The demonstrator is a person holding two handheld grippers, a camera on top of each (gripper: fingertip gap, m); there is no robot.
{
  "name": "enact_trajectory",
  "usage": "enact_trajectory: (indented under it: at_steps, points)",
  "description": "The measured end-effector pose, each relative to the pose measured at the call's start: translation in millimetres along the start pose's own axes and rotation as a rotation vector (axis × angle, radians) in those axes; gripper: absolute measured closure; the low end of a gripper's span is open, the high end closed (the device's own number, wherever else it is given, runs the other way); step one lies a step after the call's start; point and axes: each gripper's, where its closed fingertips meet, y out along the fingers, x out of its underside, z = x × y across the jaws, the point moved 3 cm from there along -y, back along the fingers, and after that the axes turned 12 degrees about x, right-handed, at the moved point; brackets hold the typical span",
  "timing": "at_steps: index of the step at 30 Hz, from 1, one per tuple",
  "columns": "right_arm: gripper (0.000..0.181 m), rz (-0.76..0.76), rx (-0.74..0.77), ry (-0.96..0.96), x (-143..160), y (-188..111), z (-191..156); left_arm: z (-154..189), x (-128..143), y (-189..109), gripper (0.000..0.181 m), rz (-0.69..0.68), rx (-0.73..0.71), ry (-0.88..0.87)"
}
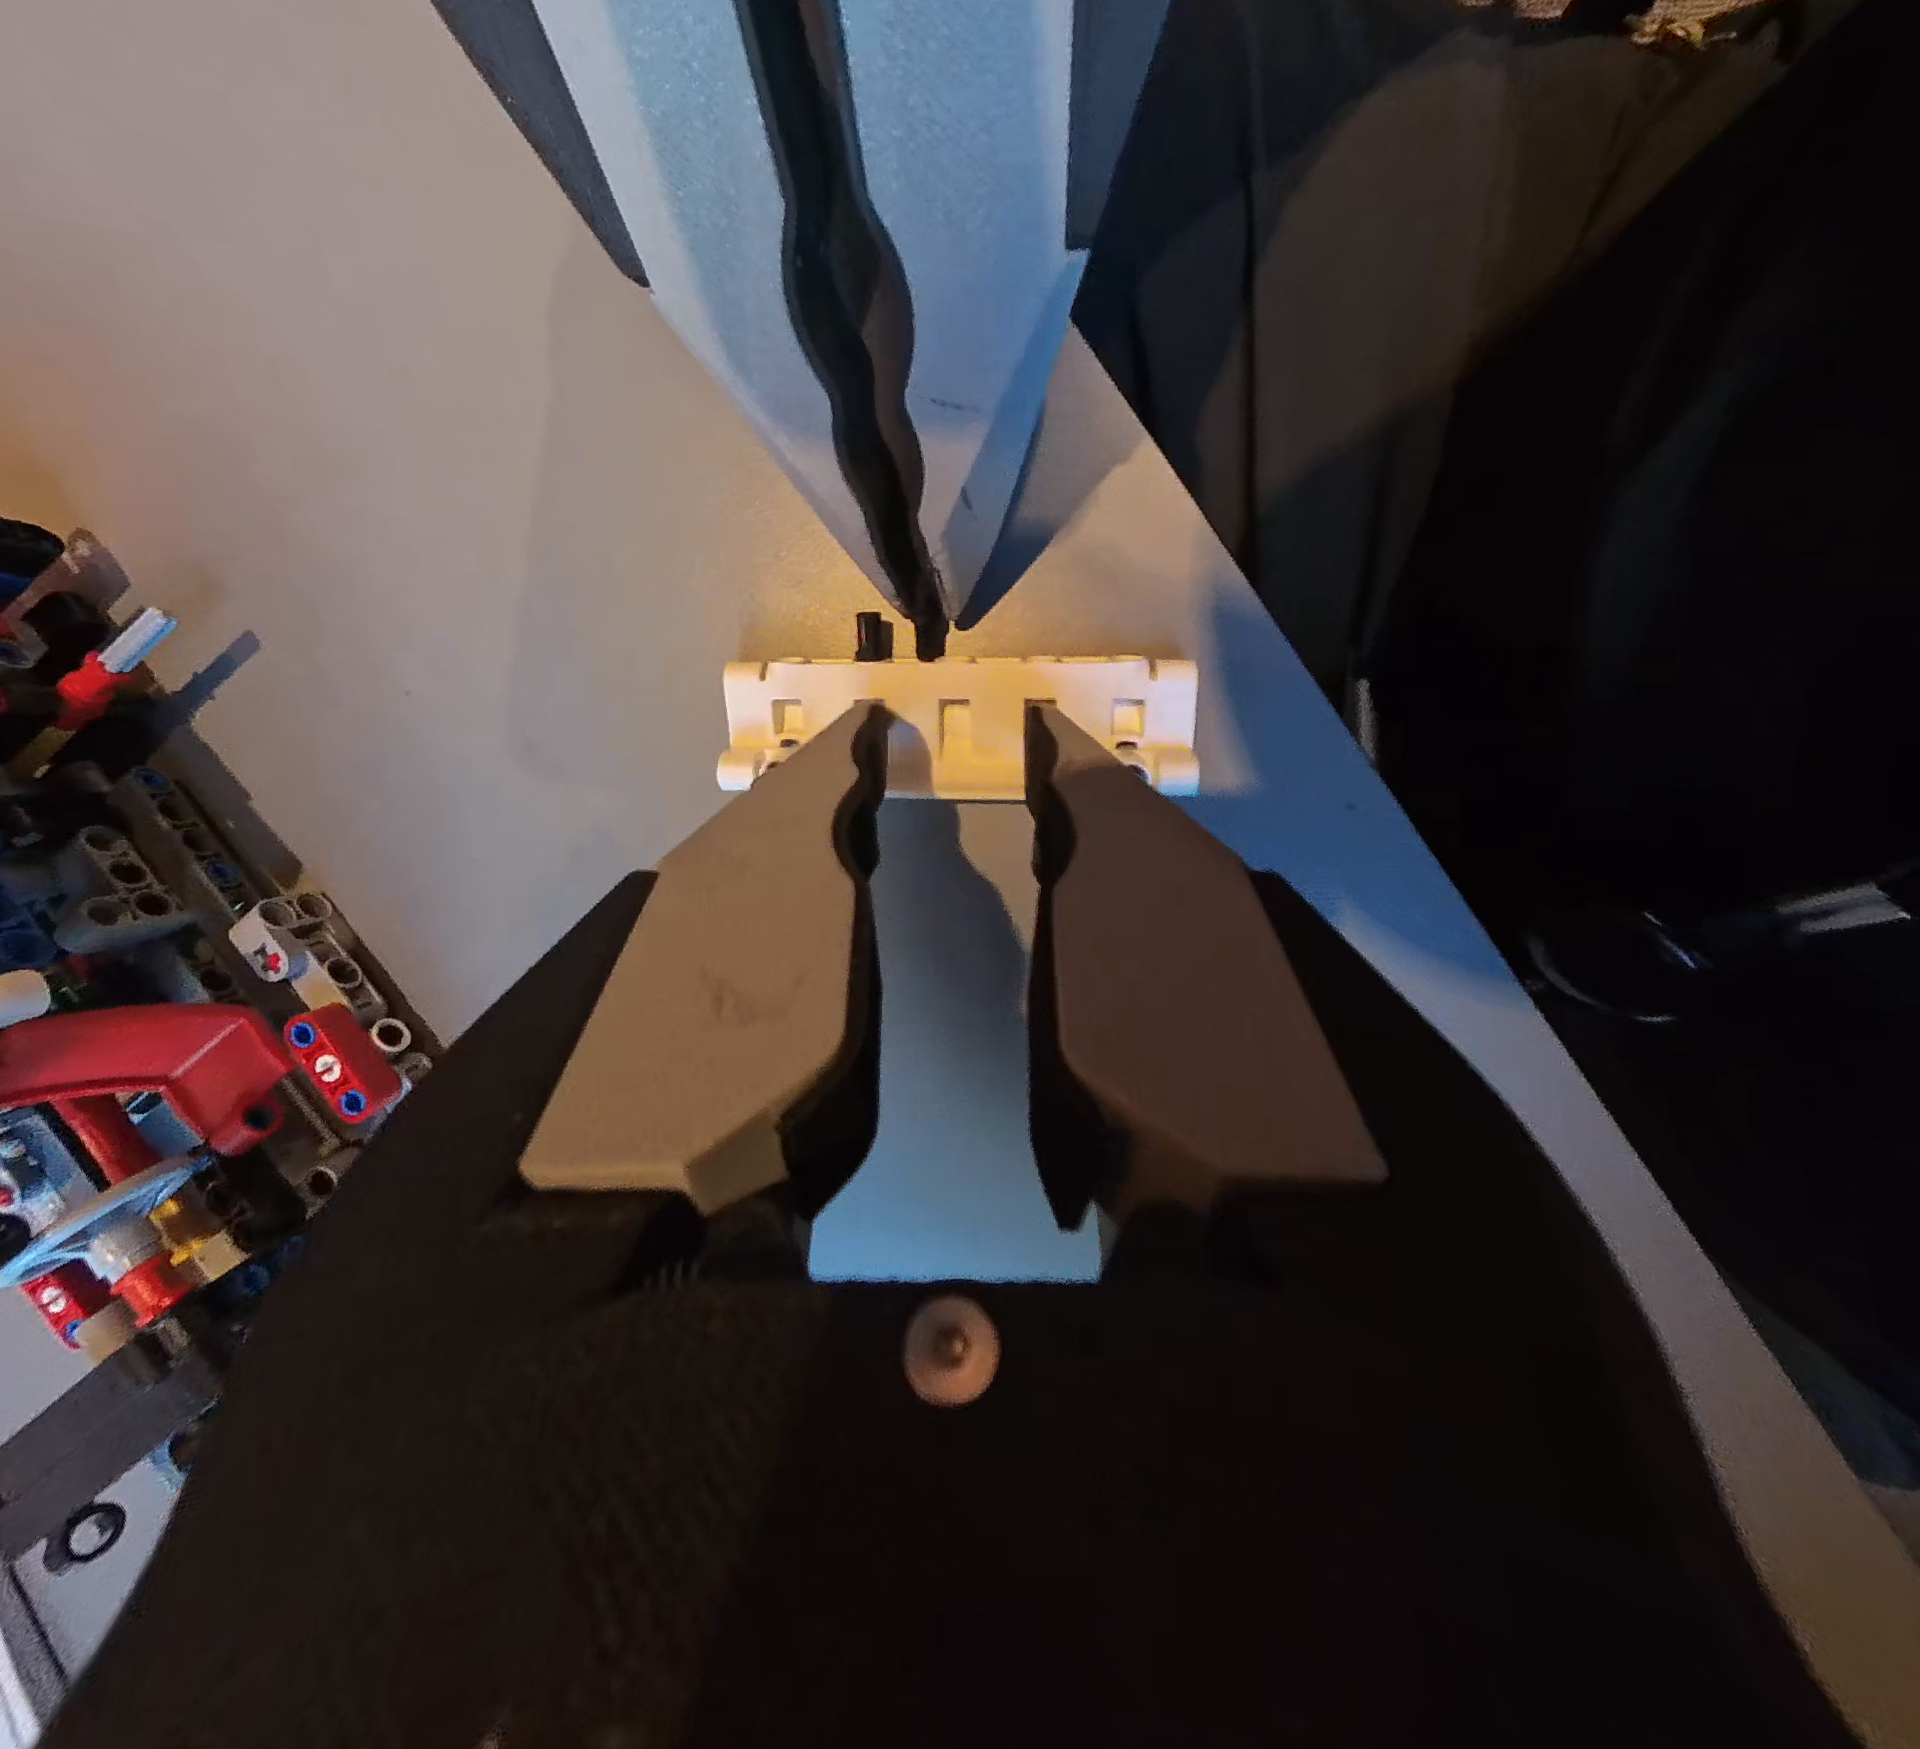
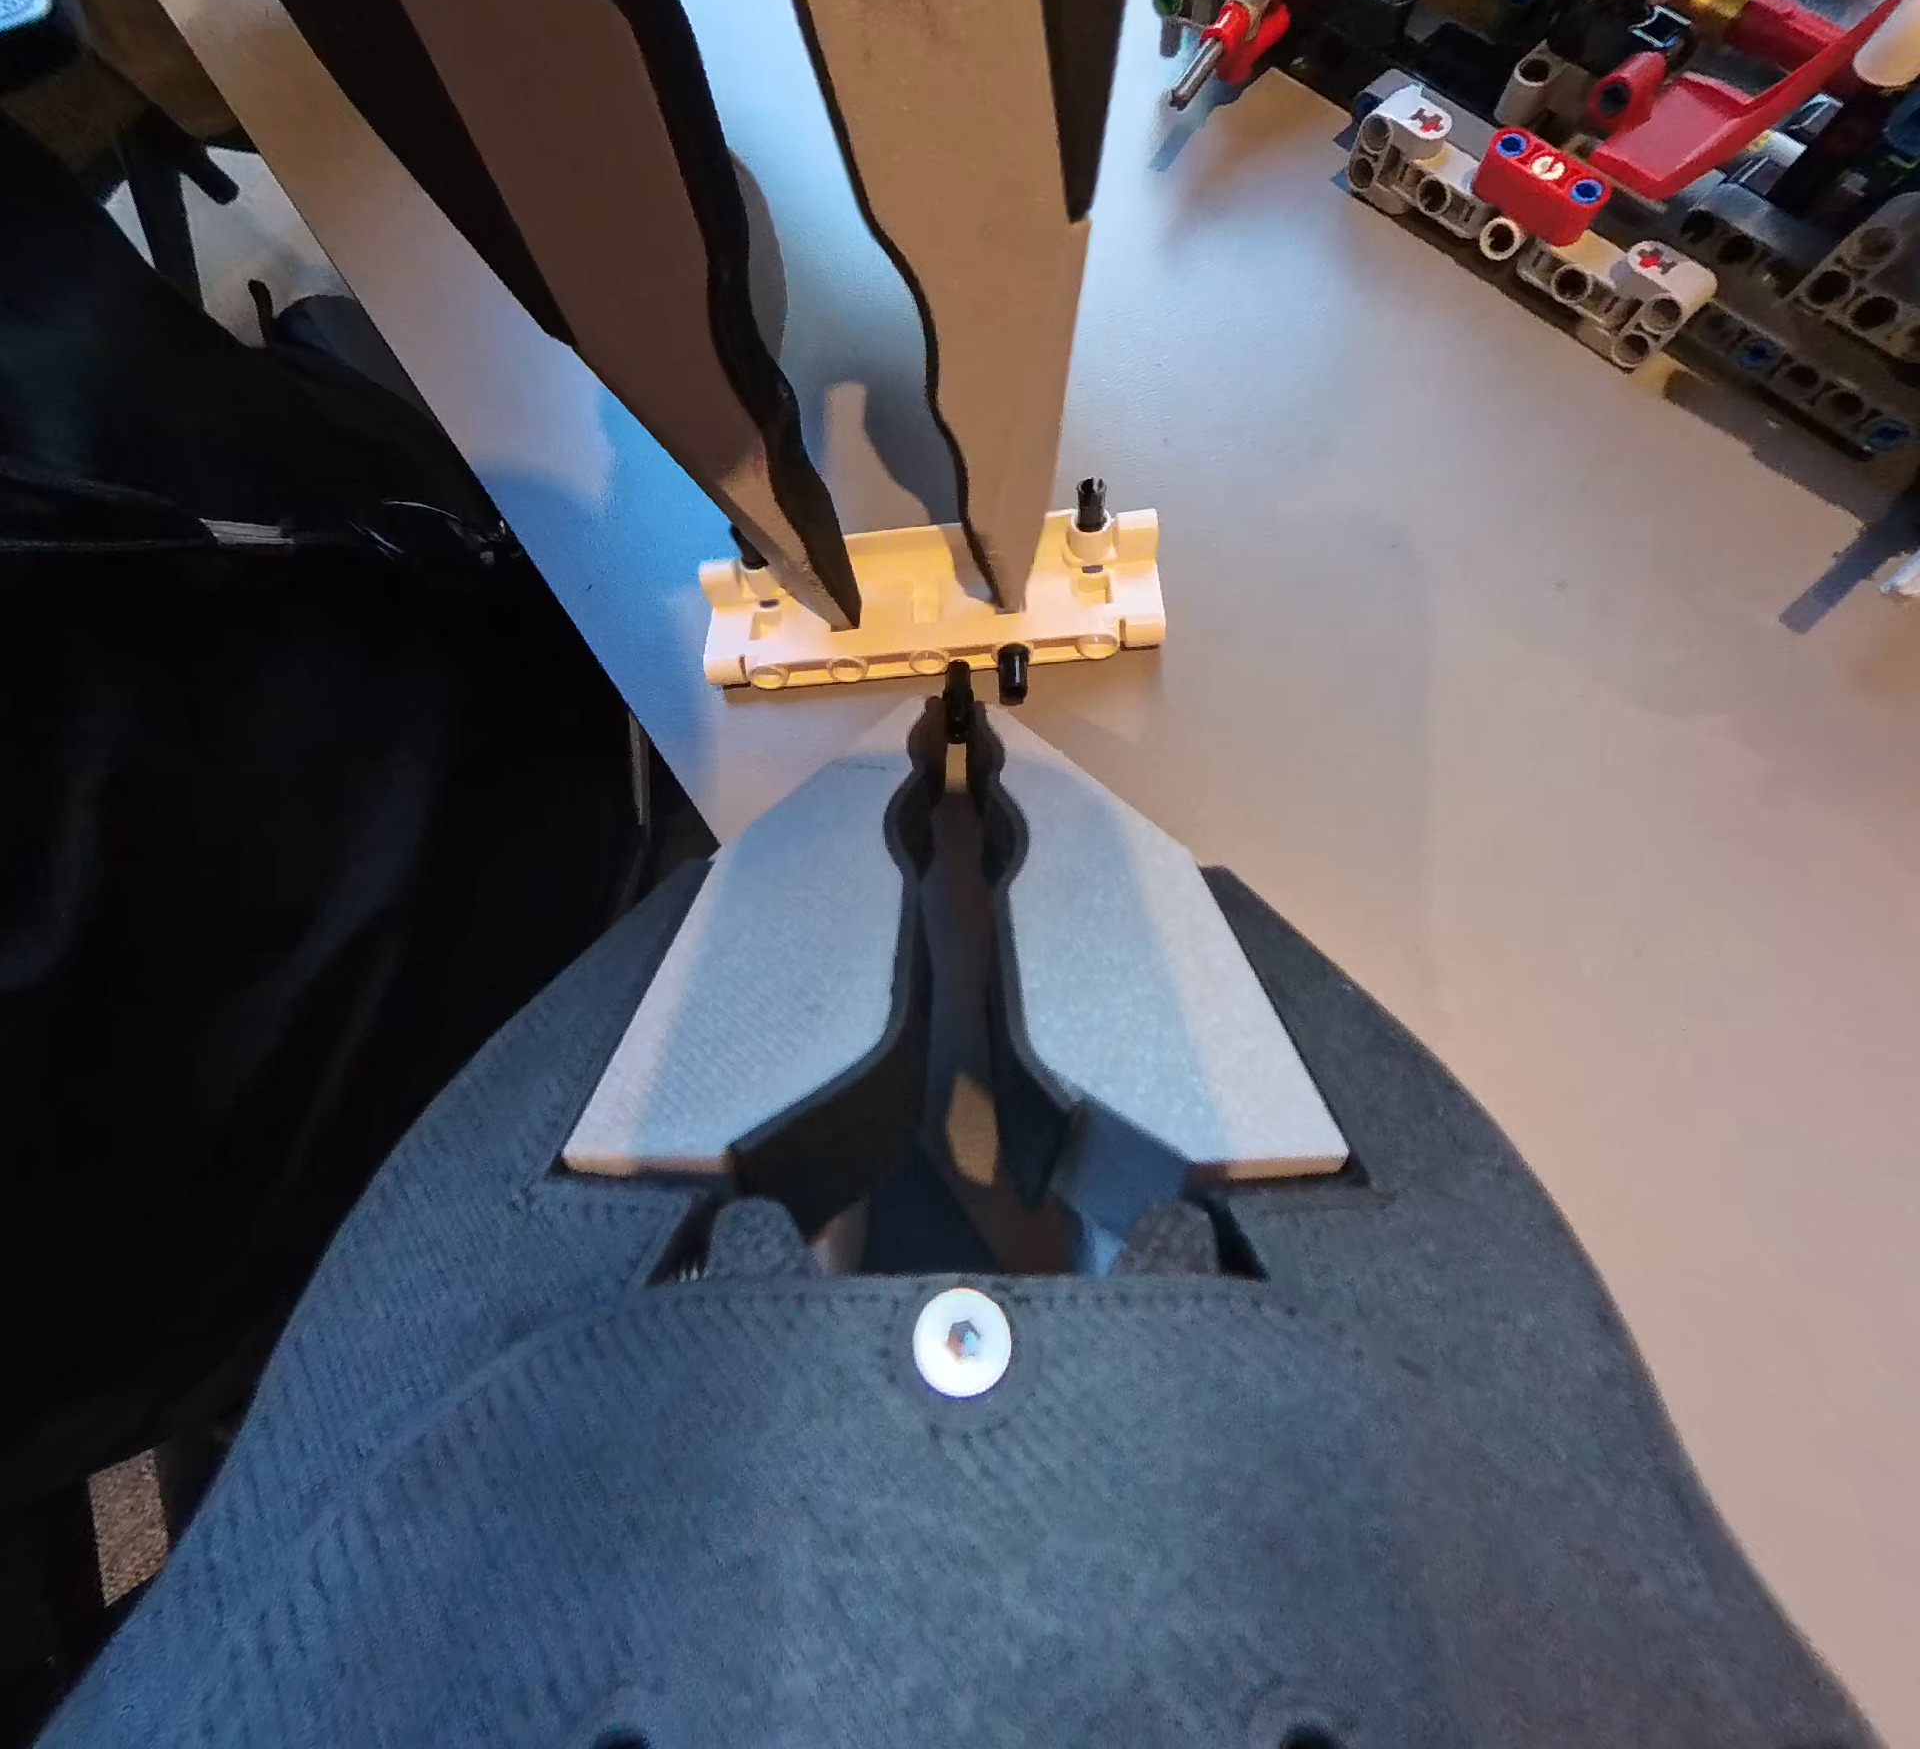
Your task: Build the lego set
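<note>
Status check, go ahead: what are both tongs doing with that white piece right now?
Left tongs open, tips pressing white panel to the table. Right tongs shut on black pin at panel's edge hole. Nothing blocking.

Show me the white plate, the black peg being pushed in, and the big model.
white plate (image 2: 1138, 536): right wrist view, bare right end.
black peg (image 2: 958, 683): right wrist view, its shaft.
big model (image 2: 1538, 172): right wrist view, red block.

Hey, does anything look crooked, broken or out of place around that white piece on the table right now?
Nothing stands out. The white panel lies flat on the table, near its edge; the left gripper steadies it, and the right gripper holds a black pin at its side.
</note>
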Motion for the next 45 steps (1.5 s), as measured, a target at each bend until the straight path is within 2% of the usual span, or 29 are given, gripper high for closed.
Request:
enact_trajectory:
  at_steps: [8,20,34,45]
  points:
    - [0.179,-0.019,0.002,-0.008,1,-2,-3,-1,2,0,0.157,0.023,0.035,0.007]
    - [0.18,-0.024,-0.039,0.128,-1,-7,-20,0,-1,2,0.158,0.029,0.038,0.034]
    - [0.179,-0.057,0.004,0.117,-1,-8,-22,1,-1,2,0.158,0.045,0.004,0.022]
    - [0.18,-0.007,0.077,0.046,-2,-7,-24,1,0,2,0.158,0.083,-0.006,0.024]
